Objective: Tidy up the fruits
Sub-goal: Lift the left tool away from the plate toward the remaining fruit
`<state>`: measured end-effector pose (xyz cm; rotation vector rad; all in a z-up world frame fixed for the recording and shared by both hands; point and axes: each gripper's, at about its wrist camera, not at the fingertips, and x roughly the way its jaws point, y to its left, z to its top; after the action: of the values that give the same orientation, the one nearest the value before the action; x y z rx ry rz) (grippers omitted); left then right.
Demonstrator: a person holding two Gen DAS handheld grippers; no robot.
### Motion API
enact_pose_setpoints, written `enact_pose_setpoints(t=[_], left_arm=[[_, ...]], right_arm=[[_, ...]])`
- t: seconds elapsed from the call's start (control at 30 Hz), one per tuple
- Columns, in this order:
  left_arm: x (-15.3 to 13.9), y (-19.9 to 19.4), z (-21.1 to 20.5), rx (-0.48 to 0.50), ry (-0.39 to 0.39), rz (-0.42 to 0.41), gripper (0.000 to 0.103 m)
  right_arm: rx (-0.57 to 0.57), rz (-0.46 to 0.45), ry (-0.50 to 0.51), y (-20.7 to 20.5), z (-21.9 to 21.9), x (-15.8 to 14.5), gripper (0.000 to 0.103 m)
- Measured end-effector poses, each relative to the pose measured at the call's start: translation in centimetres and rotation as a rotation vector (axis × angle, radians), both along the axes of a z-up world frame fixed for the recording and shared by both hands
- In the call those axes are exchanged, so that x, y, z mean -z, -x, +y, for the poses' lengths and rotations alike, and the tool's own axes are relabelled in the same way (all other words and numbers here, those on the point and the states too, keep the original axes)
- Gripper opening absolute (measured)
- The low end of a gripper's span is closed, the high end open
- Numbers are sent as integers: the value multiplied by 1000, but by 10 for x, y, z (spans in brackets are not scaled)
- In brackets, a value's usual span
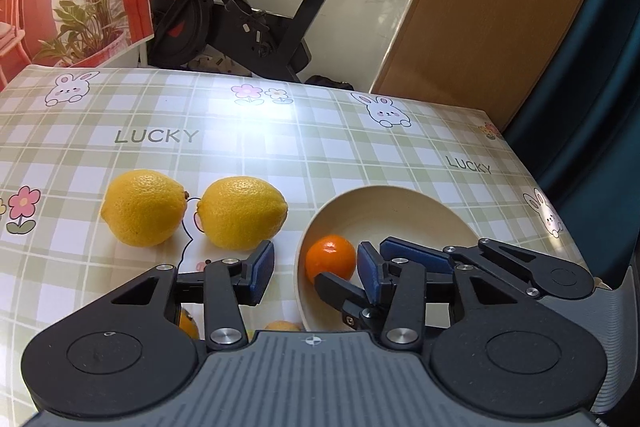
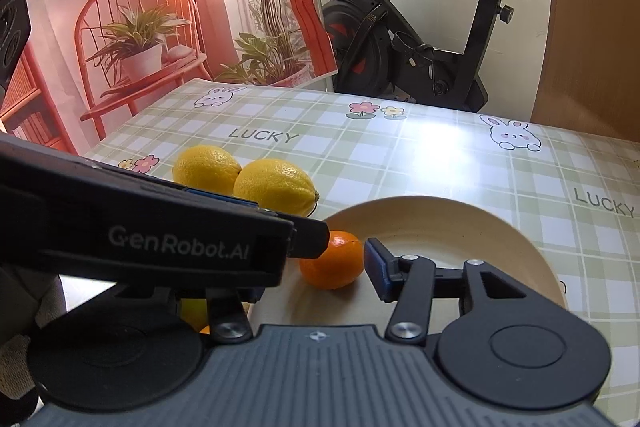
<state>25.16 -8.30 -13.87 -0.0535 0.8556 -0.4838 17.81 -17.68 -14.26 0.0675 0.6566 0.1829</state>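
At the far left, two lemons [image 1: 144, 207] [image 1: 242, 213] are seen lying end to end on the checked tablecloth [image 1: 280, 147], outside the bowl and not yet dealt with. Just beside them the left gripper [image 1: 314, 269] is held with its fingers moderately apart. Nothing is gripped, and a clear gap is seen between its left pad and the fruit.

Next comes the orange [image 1: 330, 259], which rests inside the cream bowl [image 1: 384, 203] near the left wall. Scraps of other fruit can be glimpsed beneath the left gripper (too hidden to be named).

Furthest right, the right gripper [image 2: 316, 277] is reached into the same bowl. Its right pad stands just beside the orange, but its left finger is hidden behind the left gripper's arm. Whether the orange is pressed or merely flanked cannot be told.

The main hazard is judged to be crowding, since both tools are brought over one small bowl with their fingers crossing. If either is moved sideways, the other could be struck. The orange could also be nudged up the shallow wall and rolled out. The bowl could be tipped or slid if its near rim is leaned on. The lemons, being rounded, could be set rolling toward the table edge by a careless sweep of the left fingers.
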Motion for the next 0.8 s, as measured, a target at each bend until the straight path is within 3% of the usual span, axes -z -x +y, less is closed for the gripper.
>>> enact_pose_setpoints(t=[0.5, 0.8], left_arm=[[-37, 61, 23, -125, -58, -148, 48], [-42, 94, 24, -118, -78, -224, 48]], right_arm=[[85, -53, -55, 47, 4, -16, 54], [109, -73, -51, 77, 11, -15, 54]])
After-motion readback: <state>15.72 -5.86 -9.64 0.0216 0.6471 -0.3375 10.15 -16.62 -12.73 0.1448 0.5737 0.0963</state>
